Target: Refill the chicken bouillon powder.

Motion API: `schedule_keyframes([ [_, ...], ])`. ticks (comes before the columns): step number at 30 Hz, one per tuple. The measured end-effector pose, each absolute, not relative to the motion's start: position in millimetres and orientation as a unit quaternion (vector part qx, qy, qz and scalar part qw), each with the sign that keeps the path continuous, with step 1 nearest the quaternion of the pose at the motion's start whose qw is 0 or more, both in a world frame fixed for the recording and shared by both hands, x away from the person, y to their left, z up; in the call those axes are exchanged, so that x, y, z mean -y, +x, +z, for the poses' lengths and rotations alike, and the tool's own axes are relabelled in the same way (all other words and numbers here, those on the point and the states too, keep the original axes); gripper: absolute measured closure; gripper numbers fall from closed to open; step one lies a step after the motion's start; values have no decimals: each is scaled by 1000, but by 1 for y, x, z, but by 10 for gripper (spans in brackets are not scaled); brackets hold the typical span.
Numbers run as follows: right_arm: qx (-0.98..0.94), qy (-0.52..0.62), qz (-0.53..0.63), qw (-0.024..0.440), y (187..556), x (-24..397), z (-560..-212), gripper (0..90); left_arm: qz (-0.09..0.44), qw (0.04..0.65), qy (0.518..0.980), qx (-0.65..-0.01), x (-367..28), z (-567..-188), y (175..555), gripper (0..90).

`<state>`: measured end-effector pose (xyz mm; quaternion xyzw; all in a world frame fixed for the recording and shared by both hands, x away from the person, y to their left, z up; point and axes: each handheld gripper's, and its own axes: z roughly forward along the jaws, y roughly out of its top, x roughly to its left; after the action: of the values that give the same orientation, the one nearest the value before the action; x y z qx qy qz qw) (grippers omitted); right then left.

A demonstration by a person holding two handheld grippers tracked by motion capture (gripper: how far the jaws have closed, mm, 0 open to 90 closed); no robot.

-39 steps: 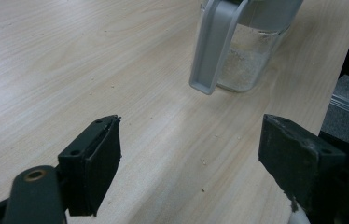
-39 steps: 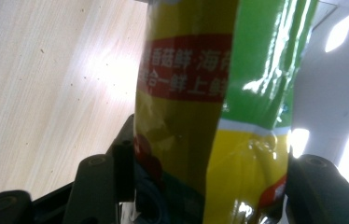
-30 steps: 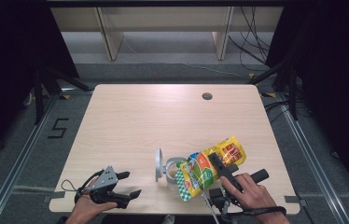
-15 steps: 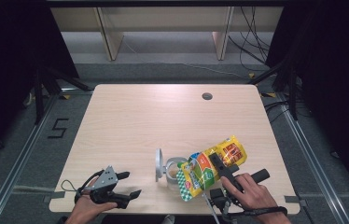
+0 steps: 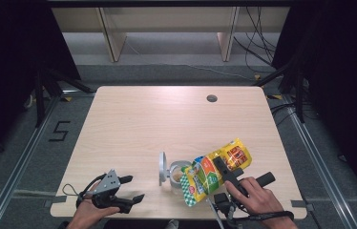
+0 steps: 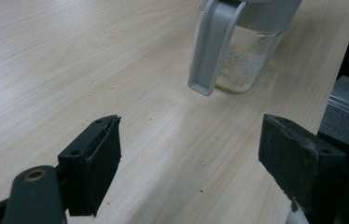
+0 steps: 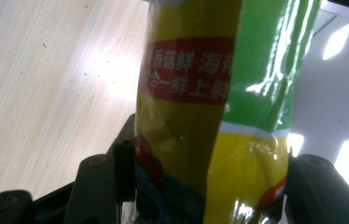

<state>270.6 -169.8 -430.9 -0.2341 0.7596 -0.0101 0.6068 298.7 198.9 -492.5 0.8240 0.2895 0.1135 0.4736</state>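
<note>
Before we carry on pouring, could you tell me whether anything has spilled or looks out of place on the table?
Yes: small pale crumbs lie scattered on the table near the open jar, apparently stray granules. The bag is tipped over the jar in the right gripper.

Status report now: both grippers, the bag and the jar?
Right gripper shut on bag, tipped at open jar. Left gripper open, empty. Nothing between.

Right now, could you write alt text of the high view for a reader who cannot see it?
The right gripper holds a yellow-green bag tilted over an open jar near the wooden table front edge. The left gripper rests open at the front left.
</note>
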Motion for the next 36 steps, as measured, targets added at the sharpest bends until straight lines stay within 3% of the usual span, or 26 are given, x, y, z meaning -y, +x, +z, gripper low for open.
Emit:
schedule_keyframes([
  [36,-753,-250,-21,608,271,170,-428,480,115,474,824,-290,-199,-494,300,205],
])
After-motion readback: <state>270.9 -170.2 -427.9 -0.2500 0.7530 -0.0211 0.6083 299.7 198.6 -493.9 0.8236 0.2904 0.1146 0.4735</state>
